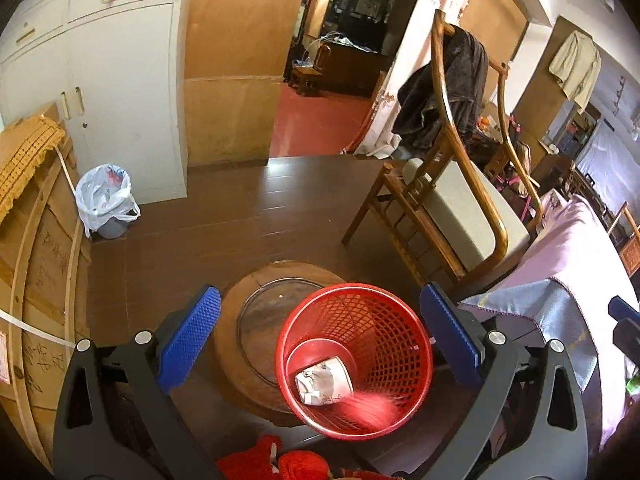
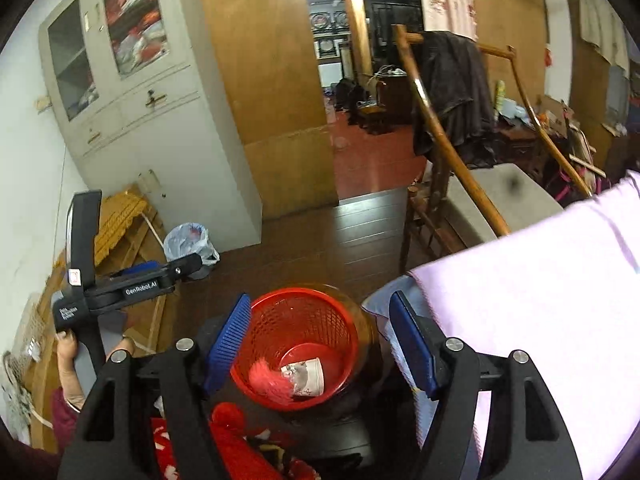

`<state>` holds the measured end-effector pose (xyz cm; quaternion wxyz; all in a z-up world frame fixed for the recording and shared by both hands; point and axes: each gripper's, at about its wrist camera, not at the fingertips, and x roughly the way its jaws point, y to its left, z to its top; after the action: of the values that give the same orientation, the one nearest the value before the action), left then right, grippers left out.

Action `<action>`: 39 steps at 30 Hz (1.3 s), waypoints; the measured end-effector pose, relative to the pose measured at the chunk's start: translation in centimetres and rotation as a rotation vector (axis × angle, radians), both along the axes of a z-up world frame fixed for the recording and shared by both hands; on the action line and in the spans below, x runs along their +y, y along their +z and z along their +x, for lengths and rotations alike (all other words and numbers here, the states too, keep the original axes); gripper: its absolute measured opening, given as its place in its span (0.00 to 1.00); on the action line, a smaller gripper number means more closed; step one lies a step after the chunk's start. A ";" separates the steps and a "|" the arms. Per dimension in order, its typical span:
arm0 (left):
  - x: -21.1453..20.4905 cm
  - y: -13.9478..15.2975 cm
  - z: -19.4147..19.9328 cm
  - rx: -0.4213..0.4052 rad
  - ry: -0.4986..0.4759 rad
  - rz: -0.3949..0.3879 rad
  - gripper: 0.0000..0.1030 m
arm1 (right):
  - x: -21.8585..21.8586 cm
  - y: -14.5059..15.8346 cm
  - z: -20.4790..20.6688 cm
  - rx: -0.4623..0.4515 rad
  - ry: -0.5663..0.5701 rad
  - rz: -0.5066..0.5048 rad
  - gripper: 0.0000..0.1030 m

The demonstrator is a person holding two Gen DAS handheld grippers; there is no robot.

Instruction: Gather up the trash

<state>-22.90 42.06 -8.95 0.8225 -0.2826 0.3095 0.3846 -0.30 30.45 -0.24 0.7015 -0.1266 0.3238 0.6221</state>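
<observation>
A red mesh waste basket (image 1: 356, 360) stands on a round wooden stool with a glass inset (image 1: 256, 320). A crushed white paper cup (image 1: 324, 386) lies in its bottom, and a blurred pink fluffy thing (image 1: 372, 406) sits at its near wall. My left gripper (image 1: 320, 336) is open and empty above the basket. In the right wrist view the basket (image 2: 298, 346) holds the cup (image 2: 304, 376) and the pink thing (image 2: 268, 380). My right gripper (image 2: 320, 346) is open and empty above it.
A small bin lined with a white plastic bag (image 1: 106, 200) stands by the white cabinet (image 1: 120, 72). A wooden chair (image 1: 452, 200) with a dark coat stands to the right. A pink cloth (image 2: 540, 300) covers furniture at right. Red fabric (image 1: 272, 462) lies below.
</observation>
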 end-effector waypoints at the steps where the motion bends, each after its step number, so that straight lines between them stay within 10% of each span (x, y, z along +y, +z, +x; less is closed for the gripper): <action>1: -0.3 0.1 0.2 0.005 -0.005 0.006 0.93 | -0.7 0.1 0.4 0.010 -0.011 0.006 0.69; 24: -14.2 6.2 8.3 0.004 -0.314 0.126 0.93 | -20.4 2.4 8.4 0.011 -0.348 0.210 0.81; 39: -30.7 5.6 21.1 0.078 -0.766 0.166 0.93 | -42.7 -1.3 17.9 0.047 -0.823 0.255 0.91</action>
<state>-1.85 11.41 -3.36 0.9140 -0.0643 0.3916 0.0841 17.56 -12.29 -1.55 0.8936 0.1149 0.2837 0.3282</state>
